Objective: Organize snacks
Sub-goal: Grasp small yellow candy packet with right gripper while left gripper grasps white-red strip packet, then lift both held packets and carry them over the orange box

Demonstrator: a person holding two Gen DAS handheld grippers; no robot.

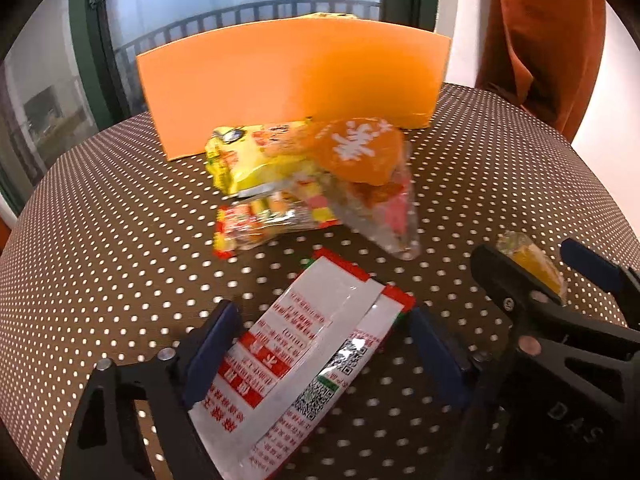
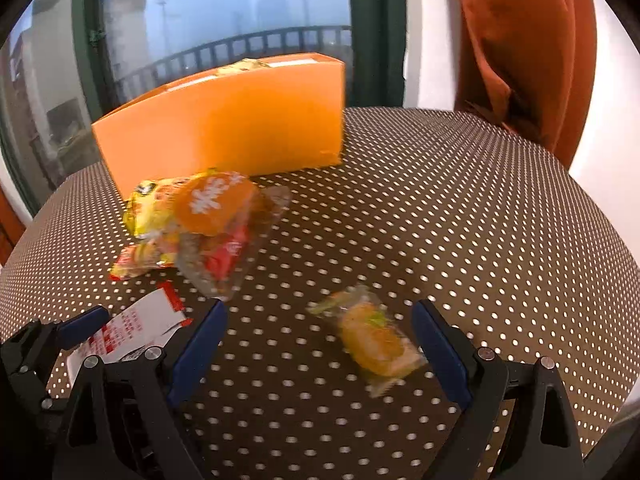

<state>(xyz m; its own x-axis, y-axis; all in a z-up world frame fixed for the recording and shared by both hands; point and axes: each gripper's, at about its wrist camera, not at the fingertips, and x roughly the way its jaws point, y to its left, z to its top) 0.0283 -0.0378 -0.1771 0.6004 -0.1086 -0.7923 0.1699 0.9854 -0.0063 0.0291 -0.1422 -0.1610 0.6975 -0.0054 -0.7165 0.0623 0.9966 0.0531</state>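
Observation:
A white and red flat snack packet (image 1: 304,352) lies on the dotted table between the wide-open jaws of my left gripper (image 1: 324,340), not clamped. It also shows in the right wrist view (image 2: 132,328). My right gripper (image 2: 320,344) is open around a small clear-wrapped orange snack (image 2: 376,340), which also shows in the left wrist view (image 1: 532,268) between the right gripper's fingers (image 1: 504,280). A pile of snacks with a yellow bag (image 1: 248,156) and an orange-topped clear pack (image 1: 360,152) lies before an orange box (image 1: 296,76).
The orange box (image 2: 228,124) stands at the table's far side and holds a yellow packet (image 2: 244,66). The brown dotted tablecloth (image 2: 460,208) covers a round table. A window with a railing is behind, and a rust curtain (image 2: 520,40) hangs at the right.

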